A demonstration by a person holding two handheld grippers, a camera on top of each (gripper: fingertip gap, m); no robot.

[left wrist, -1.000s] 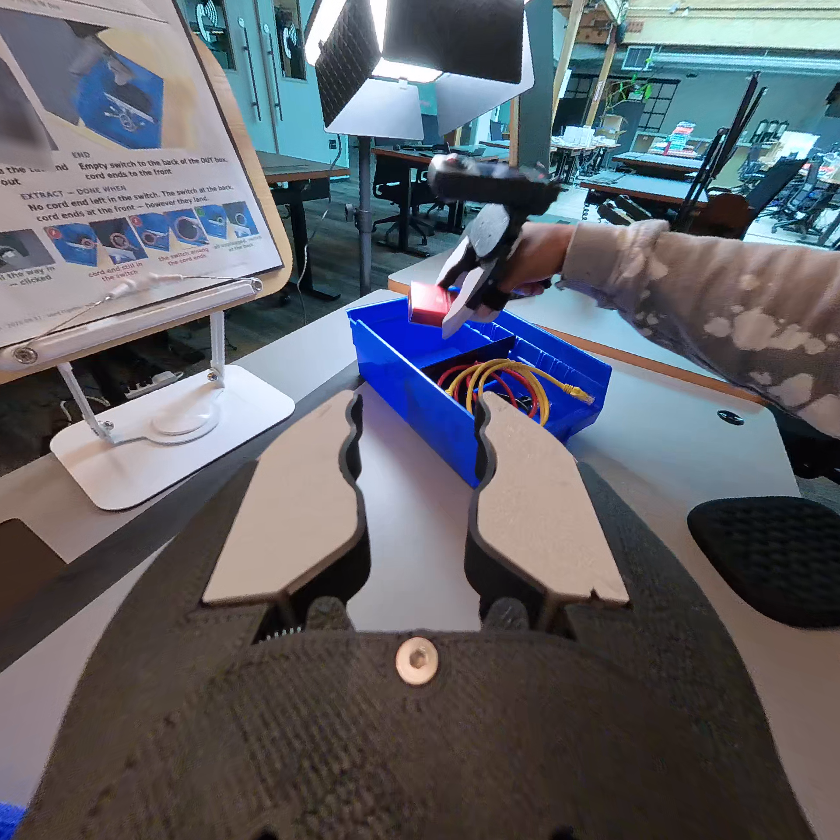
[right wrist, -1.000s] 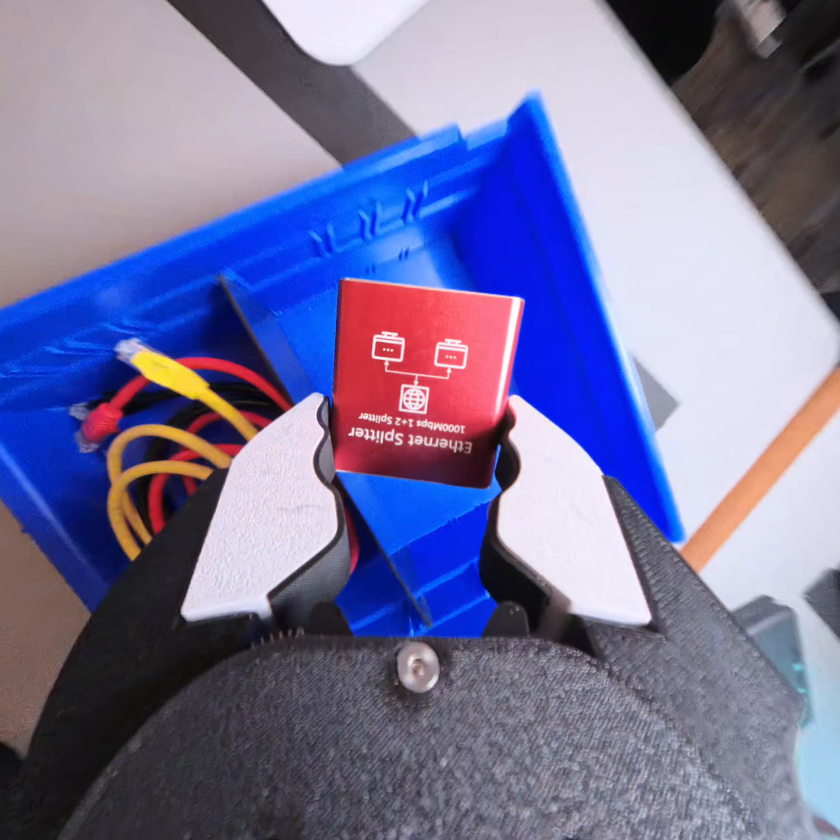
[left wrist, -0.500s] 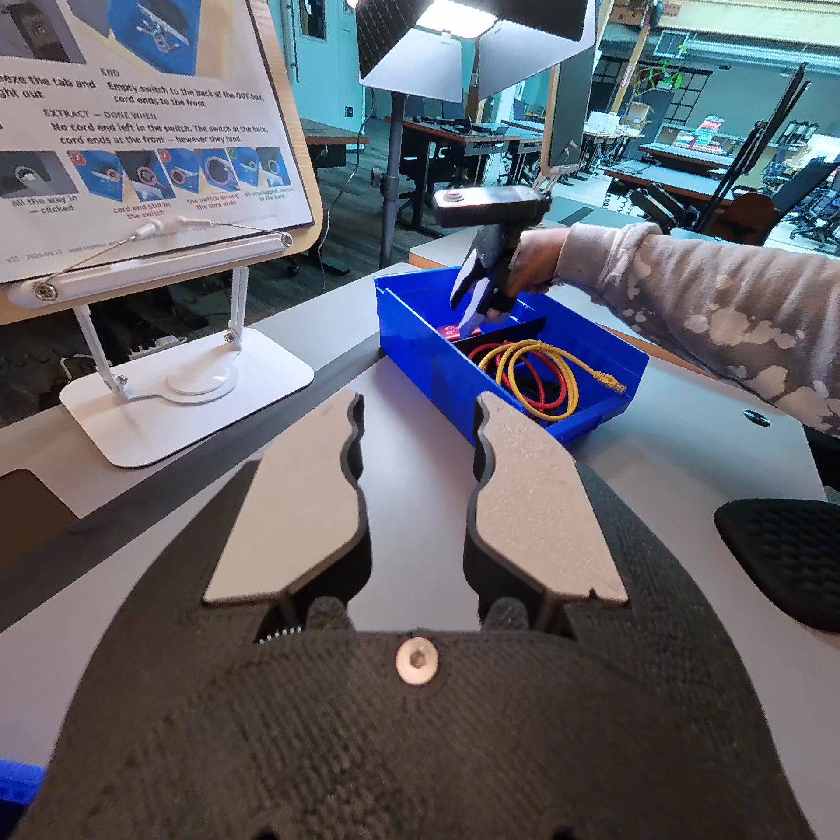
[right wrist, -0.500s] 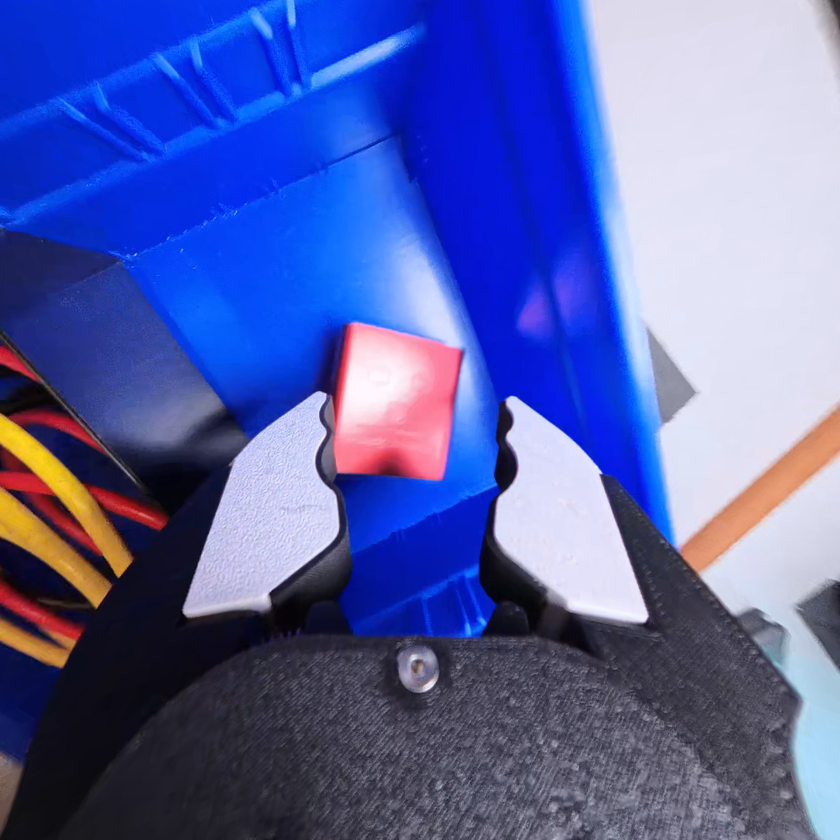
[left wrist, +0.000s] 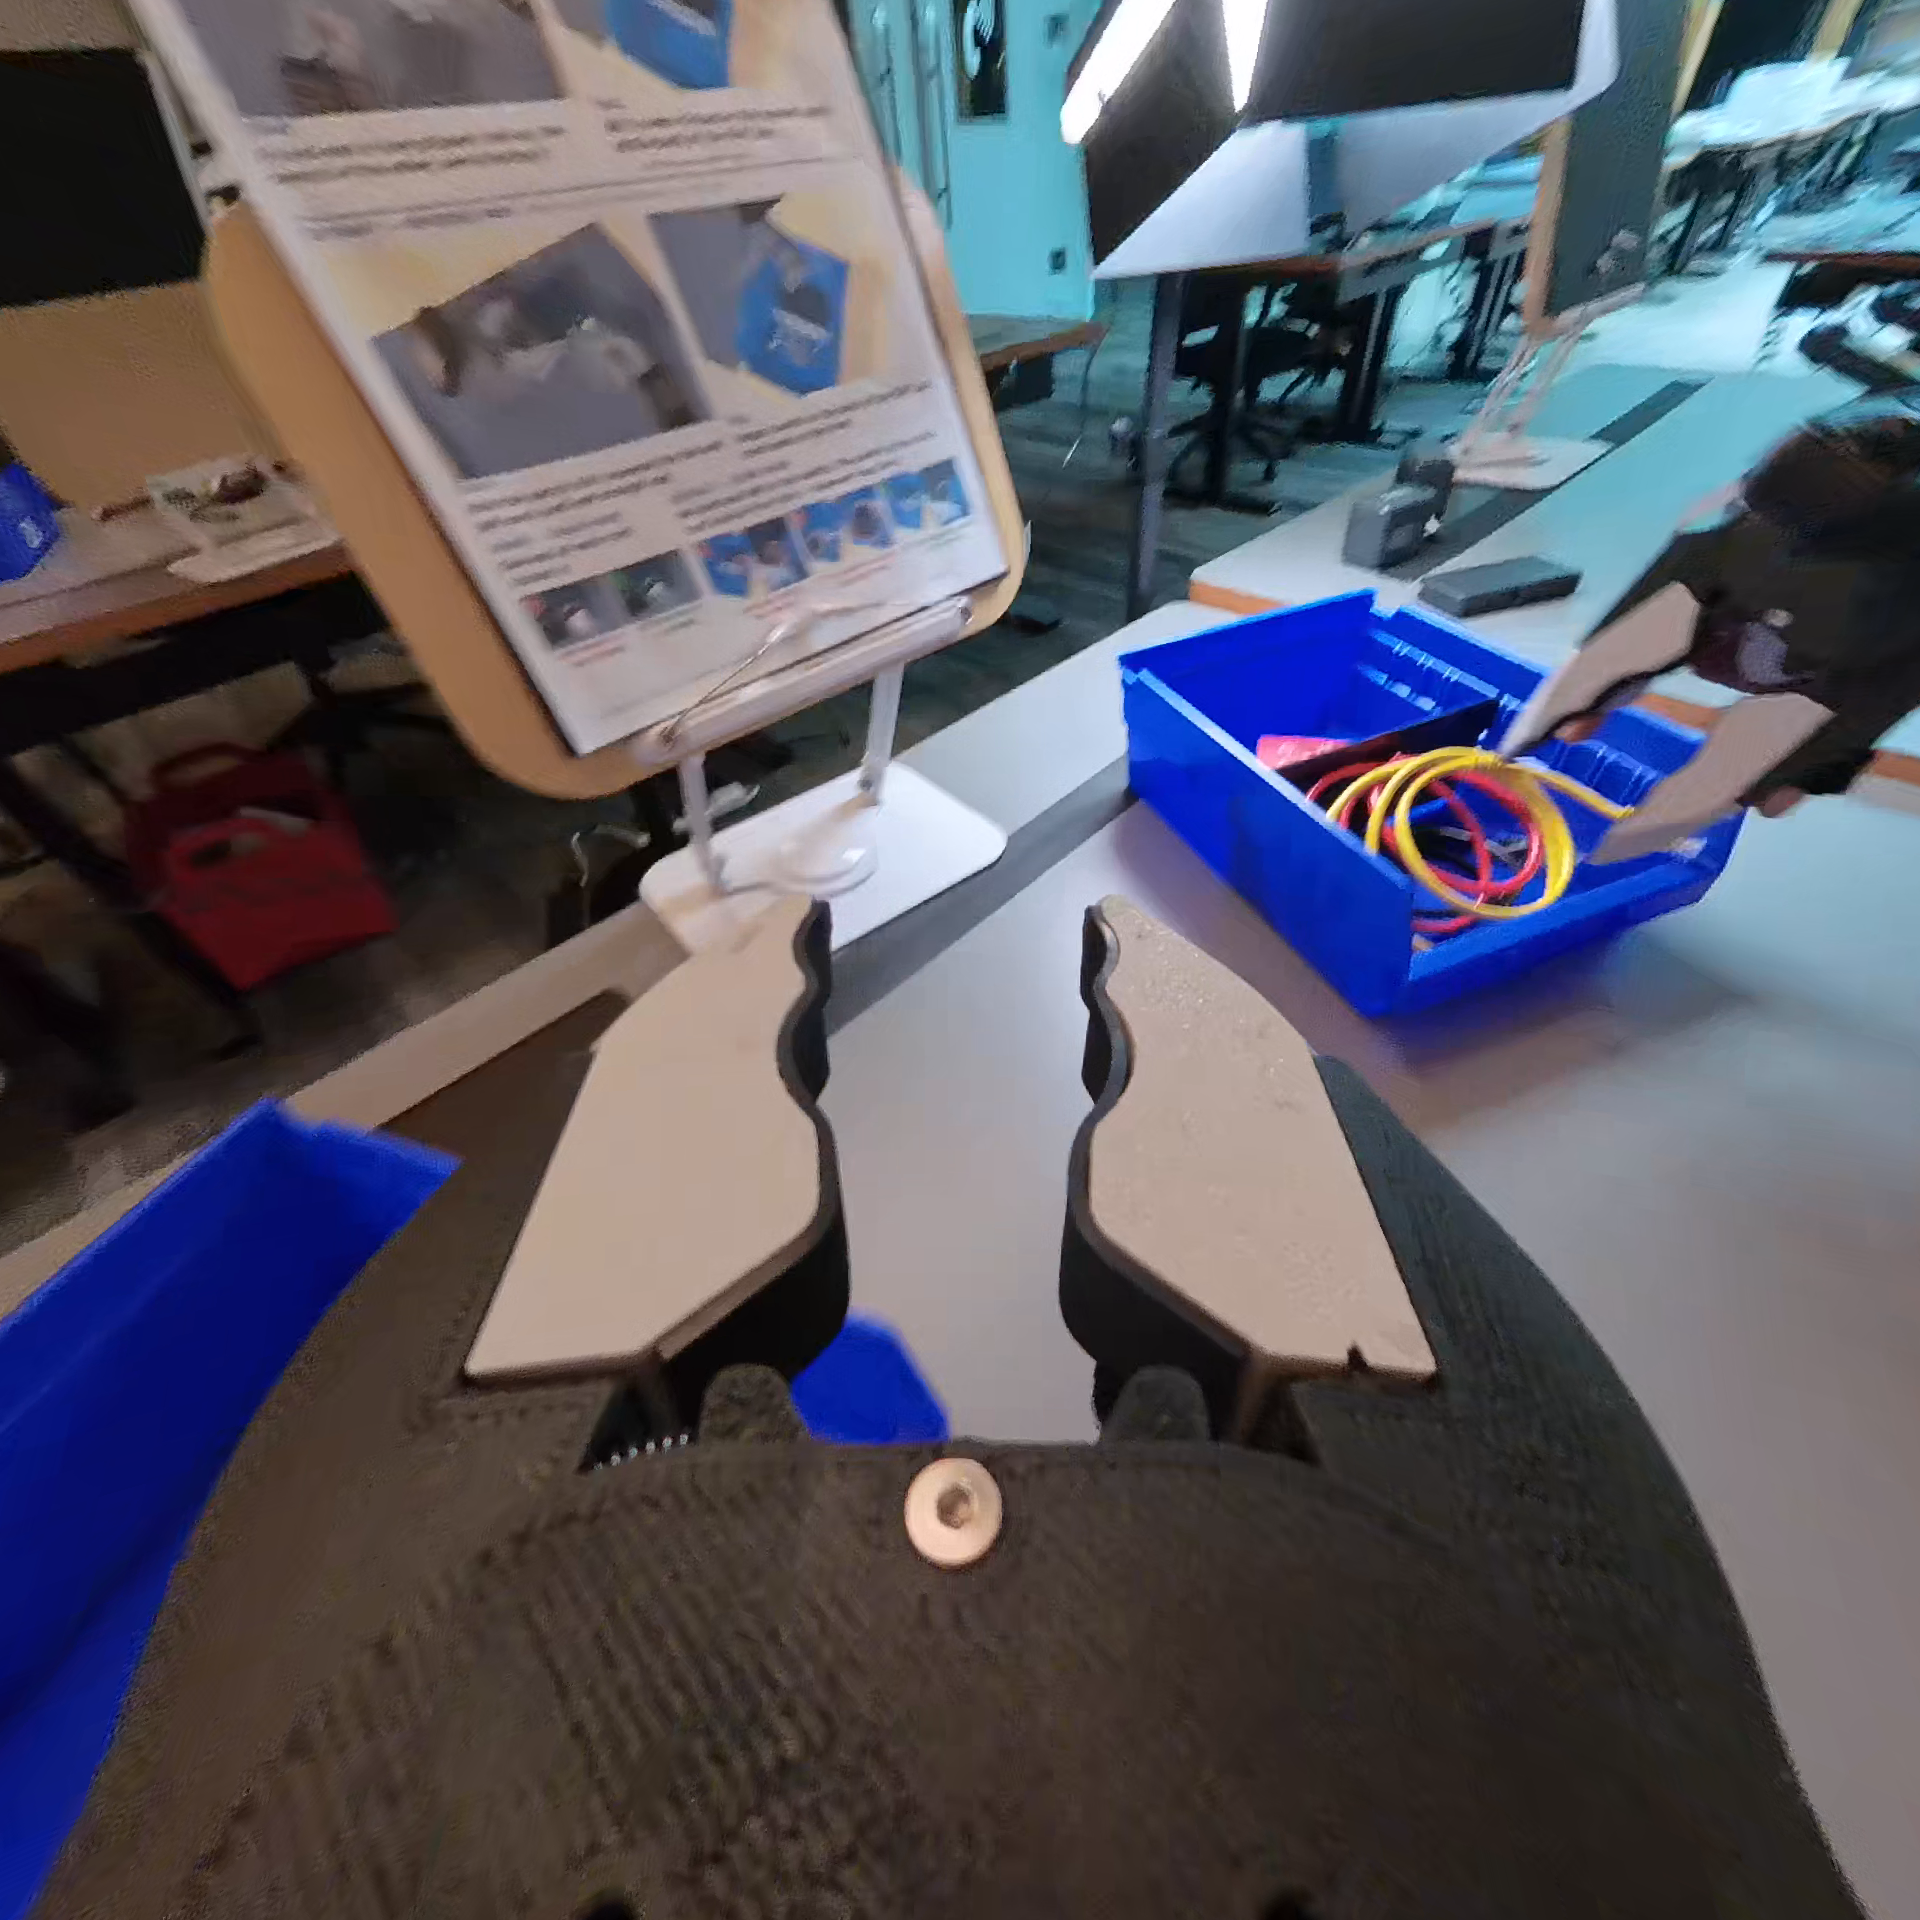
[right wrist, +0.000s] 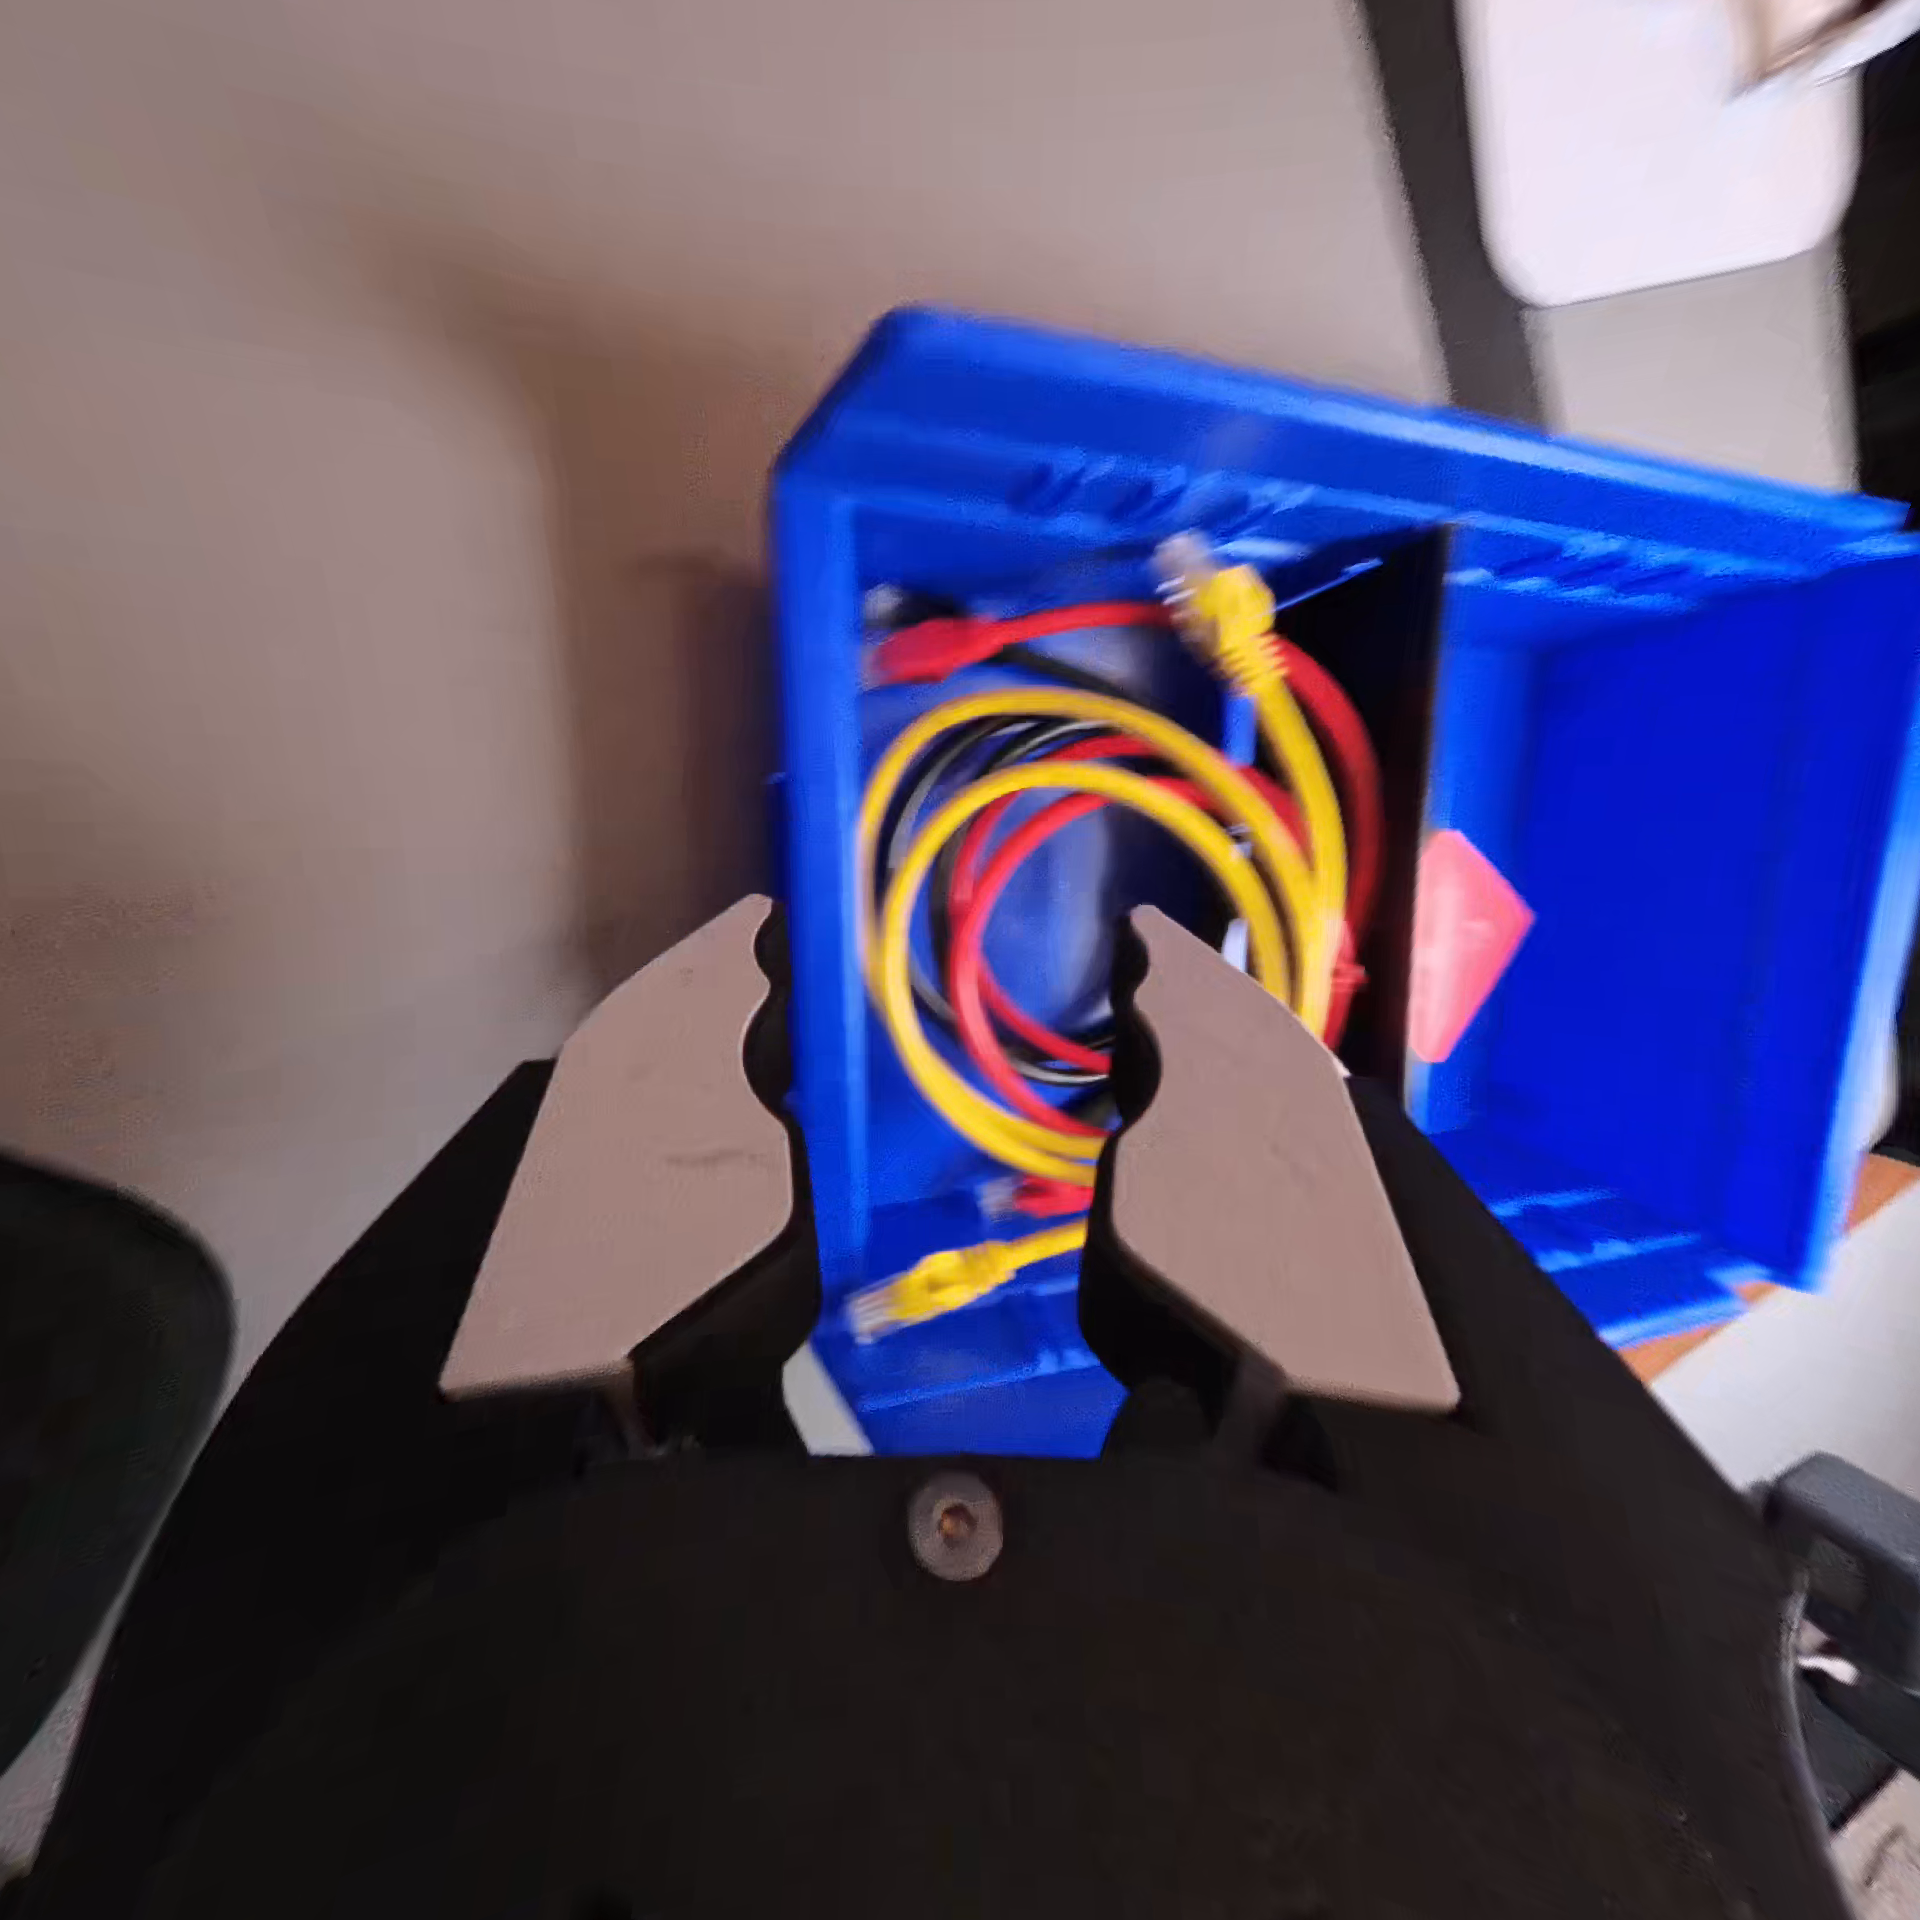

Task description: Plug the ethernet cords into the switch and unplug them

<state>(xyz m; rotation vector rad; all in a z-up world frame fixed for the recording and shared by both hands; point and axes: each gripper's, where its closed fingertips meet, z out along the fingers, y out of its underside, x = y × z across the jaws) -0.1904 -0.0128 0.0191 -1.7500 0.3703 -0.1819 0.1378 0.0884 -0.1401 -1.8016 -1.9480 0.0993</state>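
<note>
A blue bin (left wrist: 1299, 883) (right wrist: 1662, 520) stands on the grey table. A black divider splits it. The red switch (right wrist: 1460, 940) (left wrist: 1299, 748) lies loose in the back compartment. Coiled yellow cords (right wrist: 1039, 831) (left wrist: 1455, 831) and red cords (right wrist: 1039, 644) fill the front compartment. My right gripper (right wrist: 951, 925) is open and empty, above the cords; it also shows in the left wrist view (left wrist: 1558, 790). My left gripper (left wrist: 951, 925) is open and empty over the table, left of the bin.
An instruction sheet on a white stand (left wrist: 831, 842) stands left of the bin. A second blue bin (left wrist: 156, 1351) sits at my lower left. A black chair armrest (right wrist: 94, 1403) lies off the table's edge. A lamp and other desks stand behind.
My right gripper let go of the red switch in the bin's back compartment, then pulled back and swung over the cords. My left gripper swung left and a second blue bin came into view.
</note>
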